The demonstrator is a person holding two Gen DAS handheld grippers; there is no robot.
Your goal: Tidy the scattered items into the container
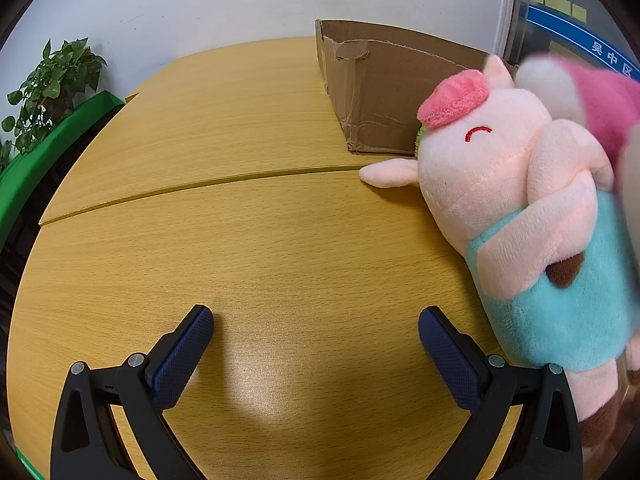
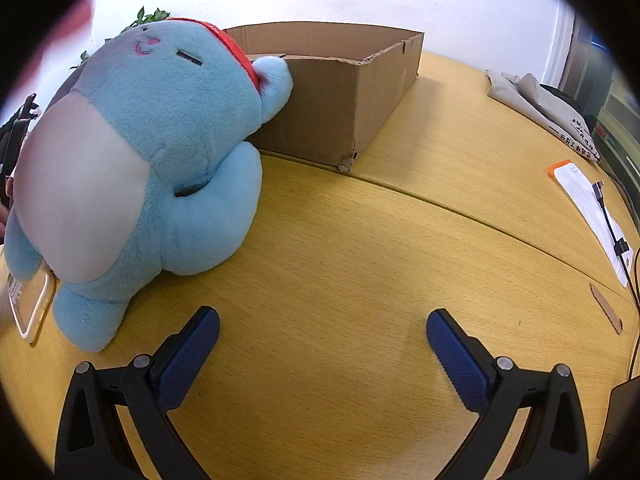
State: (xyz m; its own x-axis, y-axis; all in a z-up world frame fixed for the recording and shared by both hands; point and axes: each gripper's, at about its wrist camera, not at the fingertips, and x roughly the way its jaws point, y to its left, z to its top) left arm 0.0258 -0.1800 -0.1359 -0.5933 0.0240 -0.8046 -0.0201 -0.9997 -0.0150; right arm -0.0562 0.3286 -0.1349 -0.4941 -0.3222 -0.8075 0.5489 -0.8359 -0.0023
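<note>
A pink pig plush (image 1: 500,184) in a teal shirt lies on the wooden table at the right of the left wrist view, its head toward the open cardboard box (image 1: 384,92). A blurred pink and white plush (image 1: 592,96) is behind it. My left gripper (image 1: 316,320) is open and empty, left of the pig. In the right wrist view a light blue plush (image 2: 160,152) with a red headband leans against the cardboard box (image 2: 340,92). My right gripper (image 2: 322,322) is open and empty, right of the blue plush.
A potted plant (image 1: 52,88) and a green ledge stand beyond the table's left edge. A phone in a pale case (image 2: 32,304) lies under the blue plush. A folded beige cloth (image 2: 544,108), papers with a cable (image 2: 592,208) and a cardboard scrap (image 2: 606,308) lie at right.
</note>
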